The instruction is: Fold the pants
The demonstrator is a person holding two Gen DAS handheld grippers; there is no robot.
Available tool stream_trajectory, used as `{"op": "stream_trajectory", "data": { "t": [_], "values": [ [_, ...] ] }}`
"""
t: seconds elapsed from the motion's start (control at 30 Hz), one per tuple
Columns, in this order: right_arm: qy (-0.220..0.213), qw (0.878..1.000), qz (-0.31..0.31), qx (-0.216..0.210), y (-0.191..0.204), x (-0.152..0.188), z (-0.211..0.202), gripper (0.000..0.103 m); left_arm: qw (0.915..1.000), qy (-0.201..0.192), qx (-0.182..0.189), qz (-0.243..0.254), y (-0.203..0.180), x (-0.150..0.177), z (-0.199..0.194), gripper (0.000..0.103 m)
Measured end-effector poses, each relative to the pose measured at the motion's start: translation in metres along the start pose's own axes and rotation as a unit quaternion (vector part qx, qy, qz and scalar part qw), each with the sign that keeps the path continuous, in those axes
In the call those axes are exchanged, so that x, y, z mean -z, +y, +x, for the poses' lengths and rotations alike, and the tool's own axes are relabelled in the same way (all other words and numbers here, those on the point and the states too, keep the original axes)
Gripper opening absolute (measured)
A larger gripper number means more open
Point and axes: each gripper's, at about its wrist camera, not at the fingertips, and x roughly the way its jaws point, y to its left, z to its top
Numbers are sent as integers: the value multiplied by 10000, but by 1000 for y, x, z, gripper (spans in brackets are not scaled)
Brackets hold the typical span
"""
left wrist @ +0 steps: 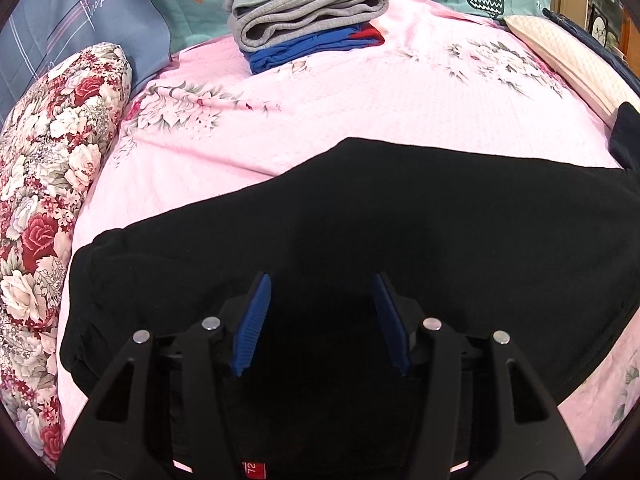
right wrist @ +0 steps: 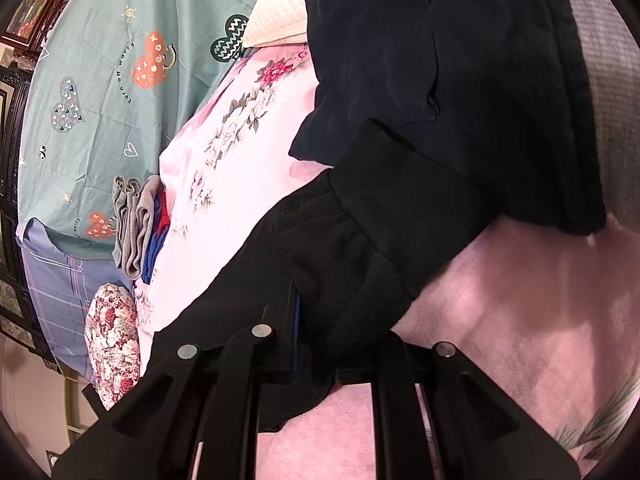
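Black pants [left wrist: 400,216] spread across the pink floral bedspread [left wrist: 360,100]; one gripper clamped on them, the other clear.

Left wrist view: left gripper [left wrist: 322,320] hovers over the near edge of the pants, blue pads [left wrist: 252,332] spread apart, nothing between them. Only this view shows the pants lying flat, with a stack of folded clothes [left wrist: 304,20] beyond them, grey on top of blue and red. Right wrist view: right gripper [right wrist: 316,320] is closed on a bunched fold of the pants, beside the cuff [right wrist: 416,208]; a floral pillow [right wrist: 114,340] lies at the bedspread's edge.
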Motion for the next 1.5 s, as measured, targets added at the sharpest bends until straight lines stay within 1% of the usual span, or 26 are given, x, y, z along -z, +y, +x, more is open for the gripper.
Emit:
{"op": "stream_trajectory", "data": {
  "t": [0.07, 0.13, 0.23, 0.33, 0.37, 0.43, 0.5, 0.57, 0.6, 0.63, 0.7, 0.73, 0.77, 0.87, 0.93, 1.03, 1.07, 1.13, 1.17, 1.2, 1.23, 1.3, 1.33, 1.37, 1.4, 1.5],
  "values": [
    [64, 9999, -105, 114, 4, -2, -4, 25, 10000, 23, 12, -7, 2, 1, 2, 55],
    [-84, 9976, -329, 610, 12, -5, -17, 41, 10000, 19, 4, -2, 4, 2, 2, 55],
    [-520, 9900, -751, 1072, 30, -9, -42, 42, 10000, -4, -15, -58, 13, 2, 0, 57],
    [-950, 9754, -1379, 1430, 69, -16, -59, 44, 9999, -6, -73, -129, 22, 3, -1, 57],
    [-1045, 9691, -1655, 1500, 88, -18, -58, 48, 9998, -9, -99, -173, 27, 5, -1, 57],
    [-1033, 9610, -2178, 1355, 121, -19, -47, 55, 9995, -13, -169, -265, 38, 8, -3, 58],
    [-808, 9502, -2810, 1078, 166, -16, -21, 55, 9989, -45, -281, -368, 52, 12, -5, 59],
    [-324, 9446, -3241, 413, 207, -9, 12, 55, 9977, -77, -432, -526, 71, 18, -9, 62],
    [85, 9385, -3453, 11, 232, -1, 37, 55, 9965, -74, -541, -640, 83, 22, -9, 62],
    [516, 9276, -3689, -276, 256, 9, 64, 55, 9954, -61, -606, -740, 92, 25, -9, 62],
    [1039, 9038, -4112, -576, 293, 33, 107, 55, 9909, 56, -781, -1093, 121, 34, -6, 62],
    [1313, 8878, -4354, -713, 310, 46, 129, 55, 9890, 102, -827, -1224, 131, 37, -5, 62],
    [1602, 8661, -4655, -867, 330, 65, 157, 55, 9860, 173, -882, -1405, 143, 43, -2, 62],
    [2102, 8219, -5184, -1078, 366, 105, 208, 55, 9828, 249, -683, -1700, 162, 54, 2, 62],
    [2465, 7935, -5442, -1163, 387, 128, 246, 55, 9840, 226, -711, -1619, 162, 57, 3, 62],
    [2763, 7732, -5609, -1058, 401, 143, 286, 55, 9861, 219, -865, -1404, 156, 57, 5, 62],
    [2980, 7660, -5604, -1019, 403, 147, 302, 55, 9865, 217, -894, -1358, 155, 57, 7, 62],
    [3251, 7606, -5528, -1013, 399, 152, 315, 55, 9866, 224, -917, -1332, 155, 57, 9, 62],
    [3354, 7576, -5458, -1246, 399, 152, 317, 45, 9862, 208, -932, -1354, 155, 57, 9, 62],
    [3495, 7542, -5412, -1272, 400, 153, 317, 29, 9855, 195, -956, -1385, 156, 57, 9, 62],
    [3417, 7592, -5413, -1179, 401, 151, 318, 12, 9843, 191, -1019, -1430, 156, 56, 9, 61],
    [3363, 7594, -5434, -1223, 404, 149, 314, 9, 9808, 216, -1219, -1505, 156, 54, 11, 57],
    [3228, 7553, -5569, -1235, 410, 148, 310, 8, 9790, 230, -1338, -1522, 156, 52, 12, 56],
    [3126, 7564, -5613, -1228, 415, 145, 309, 8, 9782, 231, -1381, -1534, 156, 51, 13, 55],
    [3017, 7626, -5588, -1232, 420, 139, 310, 8, 9776, 235, -1423, -1530, 157, 48, 15, 55],
    [2776, 7707, -5627, -1111, 427, 136, 322, 8, 9760, 288, -1590, -1460, 156, 42, 23, 56]
  ]
}}
